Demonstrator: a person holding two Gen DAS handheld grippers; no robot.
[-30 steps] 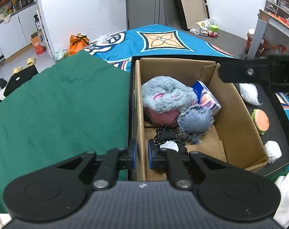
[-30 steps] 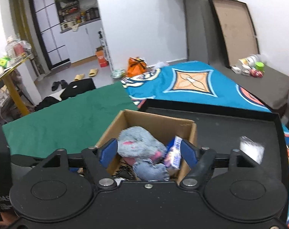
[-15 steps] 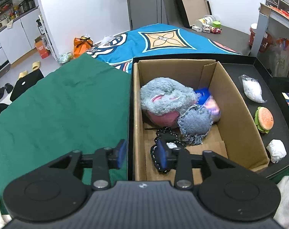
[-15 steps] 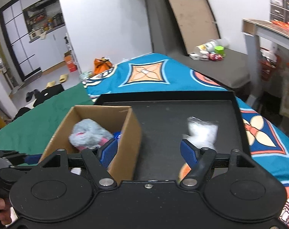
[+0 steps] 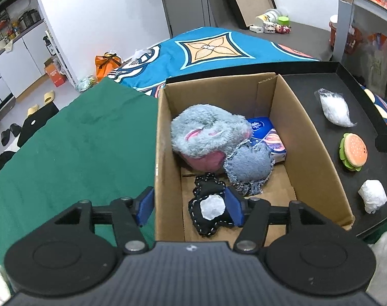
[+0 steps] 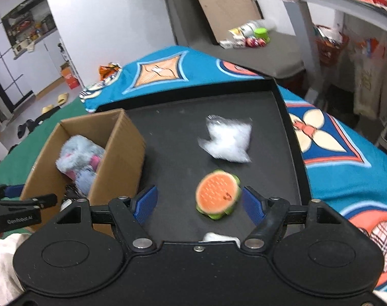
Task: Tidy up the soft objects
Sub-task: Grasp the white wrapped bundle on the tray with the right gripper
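Observation:
A cardboard box (image 5: pixel 311 148) on a black tray (image 5: pixel 372 117) holds a grey-pink plush (image 5: pixel 208 132), a denim pouch (image 5: pixel 249 165), a blue tissue pack (image 5: pixel 272 137) and a black stitched toy (image 5: pixel 211 206). My left gripper (image 5: pixel 189 205) is open and empty above the box's near left corner, over the black toy. On the tray lie a plush burger (image 6: pixel 217 193), a white stuffing bag (image 6: pixel 226 140) and a white wad (image 5: pixel 372 195). My right gripper (image 6: pixel 200 204) is open, its fingers either side of the burger, slightly above it.
The tray lies on a blue patterned blanket (image 6: pixel 334 153); a green cloth (image 5: pixel 73 153) covers the left side. The left gripper shows at the right wrist view's left edge (image 6: pixel 17 211). A shelf unit (image 6: pixel 346 12) stands at the right.
My left gripper has opened and let the black toy drop into the box. My right gripper has swung right from the box to over the burger.

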